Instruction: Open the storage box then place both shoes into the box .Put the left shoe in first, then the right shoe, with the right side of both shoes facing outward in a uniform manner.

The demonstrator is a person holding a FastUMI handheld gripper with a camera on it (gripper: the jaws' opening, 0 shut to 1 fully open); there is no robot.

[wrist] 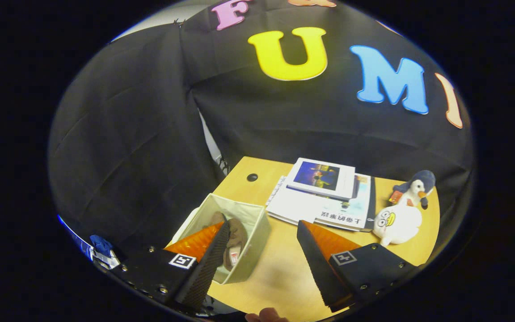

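Note:
A pale fabric storage box stands open on the wooden table, just ahead of my left finger. Brown shoes lie inside it, partly hidden by that finger; I cannot tell whether one or two are there. My gripper is held above the table and is open, with nothing between its fingers. The left finger overlaps the box in the view; the right finger hangs over bare table to the right of the box.
A stack of books and papers lies beyond the fingers. To its right sit a white plush toy and a penguin plush. A small dark hole marks the table's far part. A fingertip of a person's hand shows below.

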